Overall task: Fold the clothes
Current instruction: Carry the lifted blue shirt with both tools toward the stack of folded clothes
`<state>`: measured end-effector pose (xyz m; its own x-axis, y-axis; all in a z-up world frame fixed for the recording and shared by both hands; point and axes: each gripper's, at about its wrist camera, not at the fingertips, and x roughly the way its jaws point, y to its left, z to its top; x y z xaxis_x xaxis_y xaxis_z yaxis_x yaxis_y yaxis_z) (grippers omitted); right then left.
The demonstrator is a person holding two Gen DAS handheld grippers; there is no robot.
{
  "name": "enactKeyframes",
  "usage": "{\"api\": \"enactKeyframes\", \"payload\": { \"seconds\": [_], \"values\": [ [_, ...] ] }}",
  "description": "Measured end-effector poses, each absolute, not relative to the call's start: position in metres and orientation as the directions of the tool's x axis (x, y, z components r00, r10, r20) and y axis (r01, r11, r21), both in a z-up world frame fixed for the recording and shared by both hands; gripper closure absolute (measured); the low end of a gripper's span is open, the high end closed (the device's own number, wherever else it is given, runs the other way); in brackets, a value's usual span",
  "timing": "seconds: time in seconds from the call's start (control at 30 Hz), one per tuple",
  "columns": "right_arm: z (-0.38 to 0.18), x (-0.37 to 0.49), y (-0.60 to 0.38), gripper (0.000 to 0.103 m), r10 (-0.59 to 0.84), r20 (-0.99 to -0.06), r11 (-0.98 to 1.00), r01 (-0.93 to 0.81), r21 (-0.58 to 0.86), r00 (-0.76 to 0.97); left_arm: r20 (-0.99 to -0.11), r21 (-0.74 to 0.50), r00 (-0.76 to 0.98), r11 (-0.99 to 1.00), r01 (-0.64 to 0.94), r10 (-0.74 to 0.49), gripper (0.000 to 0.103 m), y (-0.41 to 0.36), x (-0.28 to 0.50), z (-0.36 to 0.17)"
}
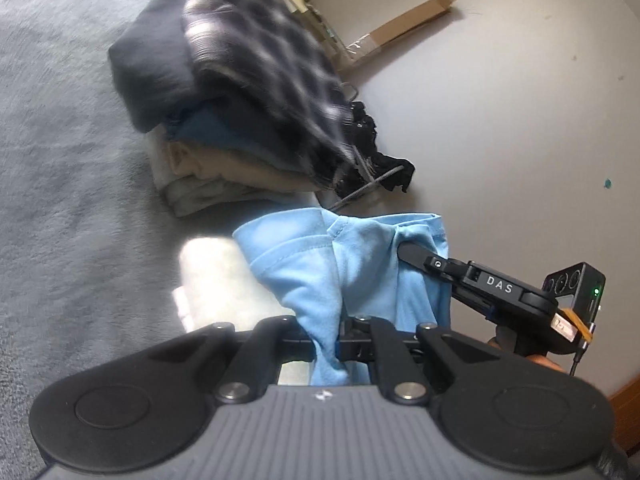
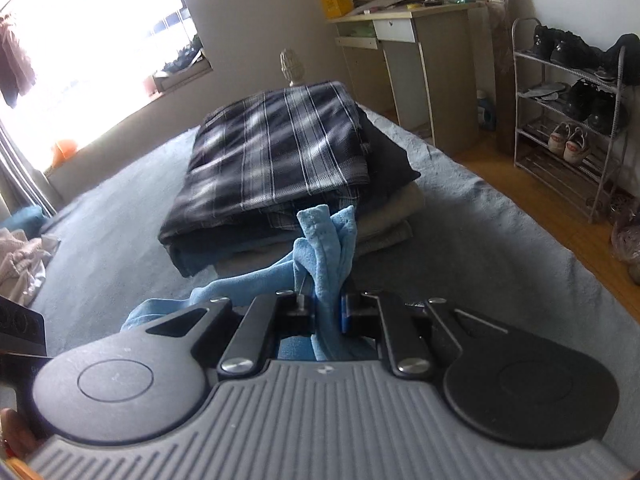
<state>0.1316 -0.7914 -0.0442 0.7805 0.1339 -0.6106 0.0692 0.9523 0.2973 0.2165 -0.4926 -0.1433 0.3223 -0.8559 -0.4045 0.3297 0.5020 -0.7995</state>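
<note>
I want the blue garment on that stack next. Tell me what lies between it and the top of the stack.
Nothing visible does. Both grippers, left and right, are shut on the blue garment, which hangs just in front of the stack. The plaid piece on top is bare.

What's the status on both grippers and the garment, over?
Left gripper and right gripper both shut on the light blue cotton garment, lifted over the grey bedcover. Folded stack with plaid shirt on top right ahead.
</note>
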Motion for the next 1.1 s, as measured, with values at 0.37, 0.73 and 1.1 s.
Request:
{"api": "enactKeyframes", "payload": {
  "seconds": [0.37,0.73,1.1],
  "values": [
    [-0.078,0.149,-0.797,0.090,0.131,-0.646,0.936,0.121,0.331,0.752,-0.384,-0.837,0.300,0.466,0.287,-0.873,0.082,-0.483,0.242,-0.174],
    [-0.068,0.120,-0.821,0.063,-0.004,-0.585,0.838,0.322,0.441,0.811,-0.387,-0.851,0.334,0.472,0.229,-0.859,0.041,-0.462,0.263,-0.169],
    [-0.010,-0.015,-0.803,0.066,-0.214,-0.465,0.784,0.435,0.443,0.859,-0.397,-0.742,0.392,0.542,0.396,-0.830,0.033,-0.436,0.249,-0.129]
  ]
}}
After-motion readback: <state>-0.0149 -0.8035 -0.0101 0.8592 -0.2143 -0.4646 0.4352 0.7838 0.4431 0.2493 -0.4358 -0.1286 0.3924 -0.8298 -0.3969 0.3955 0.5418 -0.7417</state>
